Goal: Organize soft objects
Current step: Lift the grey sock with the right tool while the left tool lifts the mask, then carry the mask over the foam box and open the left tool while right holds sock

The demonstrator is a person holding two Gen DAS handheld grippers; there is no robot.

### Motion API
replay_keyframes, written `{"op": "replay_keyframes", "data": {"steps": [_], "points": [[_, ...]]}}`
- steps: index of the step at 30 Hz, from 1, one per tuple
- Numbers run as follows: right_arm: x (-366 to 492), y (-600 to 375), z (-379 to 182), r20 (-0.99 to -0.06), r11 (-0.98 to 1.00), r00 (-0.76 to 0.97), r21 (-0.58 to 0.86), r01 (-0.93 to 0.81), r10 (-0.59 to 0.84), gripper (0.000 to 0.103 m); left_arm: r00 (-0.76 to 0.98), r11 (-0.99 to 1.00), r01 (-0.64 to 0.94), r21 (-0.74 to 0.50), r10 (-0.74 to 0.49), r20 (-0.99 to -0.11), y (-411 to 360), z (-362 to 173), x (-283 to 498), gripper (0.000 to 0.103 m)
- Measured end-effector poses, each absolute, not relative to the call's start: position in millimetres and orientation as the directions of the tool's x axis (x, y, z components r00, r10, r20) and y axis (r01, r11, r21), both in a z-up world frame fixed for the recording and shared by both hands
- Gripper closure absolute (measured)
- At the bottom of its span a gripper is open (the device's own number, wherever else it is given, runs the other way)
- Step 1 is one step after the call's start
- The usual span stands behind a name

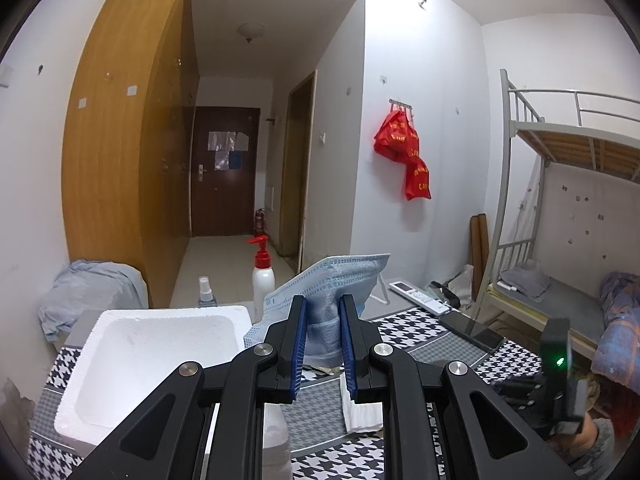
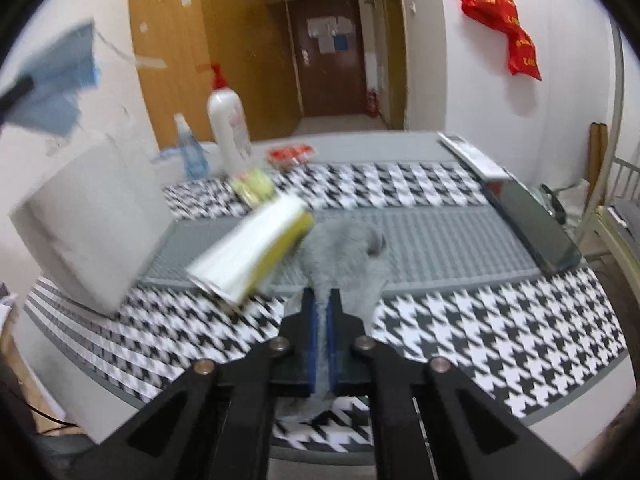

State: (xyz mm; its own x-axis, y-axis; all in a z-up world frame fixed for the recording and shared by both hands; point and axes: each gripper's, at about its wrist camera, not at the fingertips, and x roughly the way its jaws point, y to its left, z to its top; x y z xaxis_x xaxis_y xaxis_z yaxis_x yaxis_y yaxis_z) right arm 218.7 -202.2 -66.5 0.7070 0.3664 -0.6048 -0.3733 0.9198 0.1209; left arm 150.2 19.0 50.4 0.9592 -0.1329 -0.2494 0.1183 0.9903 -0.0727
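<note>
My left gripper (image 1: 322,304) is shut on a bundle of a blue face mask (image 1: 340,276) and a light blue cloth, held up above the table beside the white foam box (image 1: 168,312). In the right wrist view that bundle (image 2: 52,80) shows blurred at the upper left. My right gripper (image 2: 322,300) is shut on a corner of a grey fuzzy cloth (image 2: 344,252), which trails onto the houndstooth tablecloth (image 2: 480,340). A white and yellow pack (image 2: 256,248) lies tilted just left of the grey cloth.
The foam box (image 2: 92,220) stands at the table's left. A pump bottle (image 2: 228,128), a spray bottle (image 2: 192,152) and small snack packs (image 2: 292,156) stand at the back. A remote (image 2: 476,156) and a phone (image 2: 532,224) lie along the right edge. A bunk bed (image 1: 560,200) is to the right.
</note>
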Motion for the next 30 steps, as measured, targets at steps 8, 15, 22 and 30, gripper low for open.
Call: {"op": "replay_keyframes", "data": {"steps": [8, 15, 22, 30], "points": [[207, -192, -32, -0.516, 0.899, 0.745, 0.132, -0.418, 0.422, 0.097, 0.964, 0.992, 0.103, -0.073, -0.118, -0.239, 24, 54, 145, 0.085], [200, -185, -16, -0.478, 0.889, 0.758, 0.125, -0.441, 0.444, 0.097, 0.967, 0.993, 0.090, -0.072, -0.104, -0.234, 27, 55, 140, 0.085], [197, -178, -4, -0.447, 0.880, 0.768, 0.109, -0.462, 0.459, 0.097, 0.971, 0.995, 0.071, -0.071, -0.085, -0.225, 34, 57, 136, 0.085], [191, -170, 7, -0.416, 0.869, 0.774, 0.097, -0.485, 0.478, 0.097, 0.975, 0.997, 0.041, -0.071, -0.056, -0.213, 43, 59, 132, 0.085]]}}
